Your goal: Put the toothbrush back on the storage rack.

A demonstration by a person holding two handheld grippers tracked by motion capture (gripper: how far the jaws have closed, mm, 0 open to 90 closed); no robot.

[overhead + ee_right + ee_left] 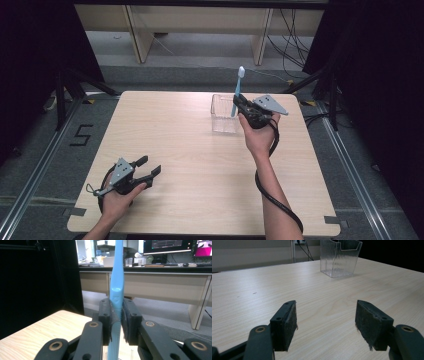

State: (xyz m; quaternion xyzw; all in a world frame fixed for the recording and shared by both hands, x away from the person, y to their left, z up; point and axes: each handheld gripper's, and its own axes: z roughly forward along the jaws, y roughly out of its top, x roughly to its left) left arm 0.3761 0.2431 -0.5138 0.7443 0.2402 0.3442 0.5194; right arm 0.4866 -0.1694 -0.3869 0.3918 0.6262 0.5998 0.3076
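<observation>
Jaws of right gripper [243, 105] clamped on blue toothbrush [237, 95]; long axis upright, head up, lower end over clear holder [223, 120]. Left gripper [148, 167] jaws apart, empty, well apart from holder.

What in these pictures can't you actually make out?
- Toothbrush: the right gripper view's top edge cuts off its bristle end; the right gripper hides part of the handle.
- Clear holder: in the high view, too small to tell whether the toothbrush's lower end is inside it.
- Desk clutter behind: too far to identify.
</observation>
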